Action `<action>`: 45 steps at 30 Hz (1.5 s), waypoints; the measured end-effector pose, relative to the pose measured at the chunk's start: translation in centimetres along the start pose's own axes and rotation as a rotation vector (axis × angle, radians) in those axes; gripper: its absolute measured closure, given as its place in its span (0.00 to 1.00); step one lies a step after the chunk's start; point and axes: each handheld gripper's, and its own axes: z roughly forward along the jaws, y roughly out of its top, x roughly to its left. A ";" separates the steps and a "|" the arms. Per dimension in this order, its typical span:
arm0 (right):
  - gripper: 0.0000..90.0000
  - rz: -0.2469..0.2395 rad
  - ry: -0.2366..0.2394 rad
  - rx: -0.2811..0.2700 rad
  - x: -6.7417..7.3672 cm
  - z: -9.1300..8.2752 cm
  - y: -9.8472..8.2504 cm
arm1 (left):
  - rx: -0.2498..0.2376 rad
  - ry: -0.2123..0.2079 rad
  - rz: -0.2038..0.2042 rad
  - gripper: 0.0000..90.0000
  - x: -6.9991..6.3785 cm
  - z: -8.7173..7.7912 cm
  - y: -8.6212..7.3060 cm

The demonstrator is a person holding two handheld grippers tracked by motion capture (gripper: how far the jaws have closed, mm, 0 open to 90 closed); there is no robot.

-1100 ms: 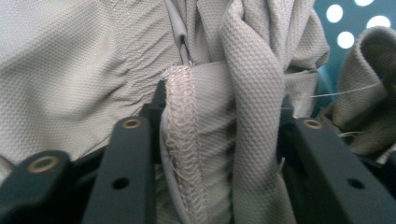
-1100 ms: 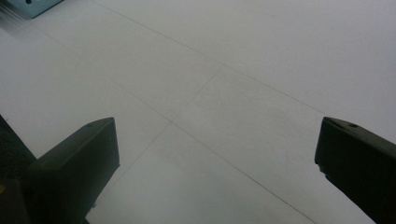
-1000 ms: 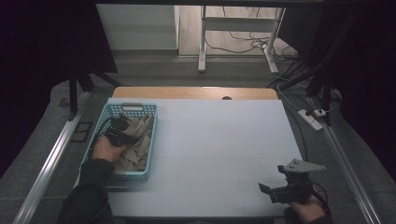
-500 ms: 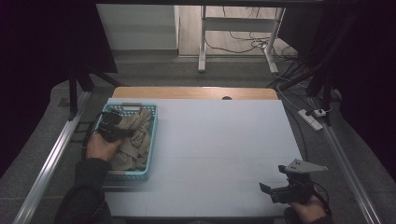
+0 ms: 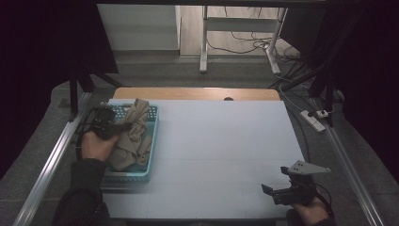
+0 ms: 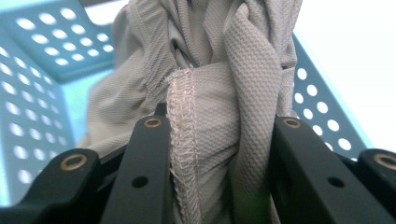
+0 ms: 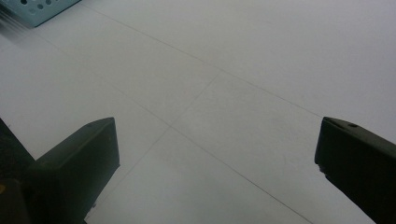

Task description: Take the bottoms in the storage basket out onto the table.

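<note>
A beige knit cloth [image 5: 135,129] rises in a bunch out of the light blue perforated basket [image 5: 154,134] at the table's left. My left gripper [image 5: 123,126] is shut on it, and the rest of the fabric hangs down into the basket. In the left gripper view the cloth [image 6: 210,88] with its stitched hem is squeezed between the two black jaws of the left gripper [image 6: 219,140], with the basket wall [image 6: 42,70] behind. My right gripper [image 5: 269,192] rests low near the table's front right, open, with nothing between its jaws [image 7: 217,154].
The pale table top [image 5: 221,141] spreads between the basket and the right gripper. A basket corner [image 7: 37,9] shows far off in the right gripper view. Metal rails run along both sides, and a power strip [image 5: 315,117] lies beyond the right edge.
My left hand has risen over the basket, drawing the cloth up into a tall bunch. The right gripper has stayed where it was.
</note>
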 end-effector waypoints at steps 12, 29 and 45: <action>0.00 -0.003 0.005 0.000 0.0 0.0 0.0 | 0.168 -0.097 0.122 0.63 -1.8 5.0 -0.8; 0.00 -0.012 0.012 0.009 0.1 0.1 0.0 | 0.375 -0.033 0.276 0.02 -3.9 9.0 -2.3; 0.00 -0.015 0.011 0.012 0.1 0.1 0.0 | 0.356 0.076 0.197 0.67 -3.1 7.9 -1.5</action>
